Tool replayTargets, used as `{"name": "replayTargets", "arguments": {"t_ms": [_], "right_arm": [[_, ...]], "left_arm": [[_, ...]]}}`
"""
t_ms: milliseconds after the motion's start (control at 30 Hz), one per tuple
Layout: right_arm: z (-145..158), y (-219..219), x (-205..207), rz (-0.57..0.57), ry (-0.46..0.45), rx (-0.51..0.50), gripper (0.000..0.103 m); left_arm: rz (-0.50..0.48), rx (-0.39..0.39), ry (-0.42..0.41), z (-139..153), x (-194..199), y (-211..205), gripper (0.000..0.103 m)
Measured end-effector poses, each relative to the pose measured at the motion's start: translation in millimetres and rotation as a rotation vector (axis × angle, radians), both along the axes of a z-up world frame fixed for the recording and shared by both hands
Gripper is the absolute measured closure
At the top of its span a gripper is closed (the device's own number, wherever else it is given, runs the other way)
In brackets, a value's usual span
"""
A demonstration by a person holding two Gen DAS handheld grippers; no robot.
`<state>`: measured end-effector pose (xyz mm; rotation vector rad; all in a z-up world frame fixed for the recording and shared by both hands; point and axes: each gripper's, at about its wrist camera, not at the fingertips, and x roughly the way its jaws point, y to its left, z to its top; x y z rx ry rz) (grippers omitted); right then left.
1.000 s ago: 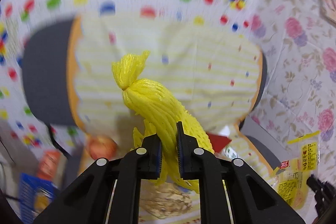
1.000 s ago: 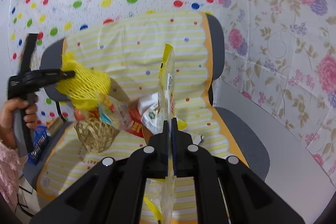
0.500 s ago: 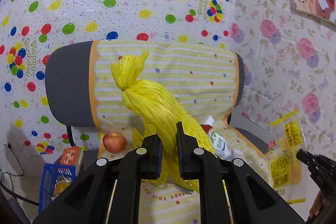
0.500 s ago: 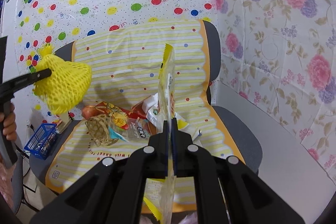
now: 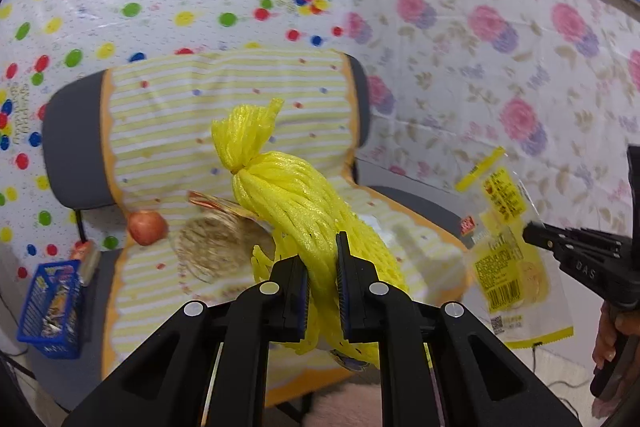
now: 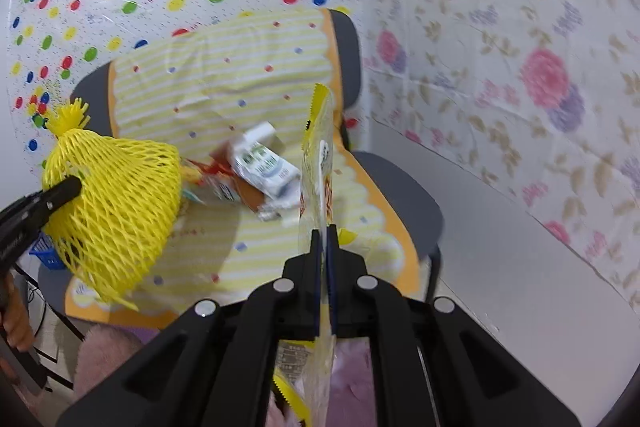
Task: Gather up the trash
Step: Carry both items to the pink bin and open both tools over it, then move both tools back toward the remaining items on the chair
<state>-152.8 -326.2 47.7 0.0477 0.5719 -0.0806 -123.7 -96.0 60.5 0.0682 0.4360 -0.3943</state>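
The left tongs (image 5: 322, 269) are clamped on a yellow foam net sleeve with a tied tuft at one end (image 5: 296, 211), and the right tongs (image 6: 323, 247) are pinched tight on a thin, clear and yellow plastic snack wrapper (image 6: 318, 163). Both pieces of trash are up in the air in front of the grey chair with the yellow striped cloth cover (image 6: 224, 83). A moment ago the tongs were close over the chair seat; now both have pulled back and a little down, and the chair looks farther away. I think this means these two pieces are picked up and are on their way to wherever the trash goes. No bin shows in either view. The net sleeve's long line runs from the tongs up and away toward the chair back, with the tuft at the far top end. The wrapper stands on its thin edge, with its long line going up and its zigzag end on top. On the chair seat lie a white and green carton (image 6: 264, 163), some red wrappers (image 6: 224, 183), a round woven basket (image 5: 208, 247) and a red apple (image 5: 146, 225). So there is more trash left to get. A blue plastic basket (image 5: 52, 311) sits low beside the chair.
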Motion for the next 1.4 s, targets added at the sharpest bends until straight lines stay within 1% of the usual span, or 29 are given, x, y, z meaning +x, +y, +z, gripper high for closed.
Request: {"name": "replayTargets", "arguments": {"t_ms": [100,233,333,467,533,700,900,933,1000,1033,1067,1100,1133,1167,1200,1267,1300,1333,1400], "right_arm": [[-9,-10,-20,-0.045,0.024,-0.016,0.100],[-20,-23,-46,-0.112,0.052,-0.042,0.100],[-30,-32,-60,-0.150,0.073,-0.031,0.100],[-51,-44,-76,-0.198,0.114,-0.032,0.100],[-61,-49,-78,-0.205,0.138,-0.017,0.100],[-84,-61,-70,-0.216,0.191,0.010,0.100],[-108,-71,-55,-0.210,0.230,0.047,0.100],[-111,-72,-53,-0.209,0.234,0.051,0.100],[-118,-75,-48,-0.208,0.249,0.066,0.098],[-121,-77,-46,-0.210,0.253,0.076,0.092],[-123,-78,-44,-0.213,0.257,0.079,0.087],[-125,-79,-43,-0.217,0.258,0.083,0.071],[-125,-79,-43,-0.218,0.252,0.085,0.062],[-125,-79,-42,-0.220,0.250,0.083,0.062],[-125,-80,-41,-0.222,0.250,0.081,0.062],[-122,-82,-42,-0.225,0.245,0.089,0.062],[-119,-83,-43,-0.228,0.240,0.092,0.062],[-116,-84,-44,-0.231,0.233,0.093,0.062],[-105,-85,-49,-0.237,0.211,0.098,0.060]], "left_arm": [[-0.080,0.005,0.040,-20,-12,-23,0.090],[-0.154,0.022,0.068,-43,-26,-49,0.090],[-0.204,0.046,0.080,-59,-33,-70,0.090],[-0.261,0.087,0.067,-76,-45,-94,0.090],[-0.287,0.113,0.077,-87,-49,-107,0.090],[-0.322,0.157,0.122,-106,-42,-131,0.088],[-0.329,0.188,0.174,-121,-27,-149,0.086],[-0.329,0.189,0.179,-122,-26,-150,0.080],[-0.334,0.197,0.195,-126,-22,-154,0.074],[-0.332,0.201,0.201,-128,-20,-155,0.065],[-0.333,0.204,0.207,-129,-18,-156,0.061],[-0.331,0.206,0.215,-131,-16,-157,0.056],[-0.327,0.207,0.221,-133,-15,-157,0.054],[-0.325,0.205,0.225,-133,-14,-156,0.053],[-0.321,0.202,0.230,-133,-13,-155,0.051],[-0.311,0.192,0.233,-131,-12,-151,0.044],[-0.305,0.192,0.231,-129,-12,-149,0.039],[-0.300,0.188,0.228,-126,-12,-147,0.036],[-0.286,0.177,0.215,-117,-15,-137,0.034]]}}
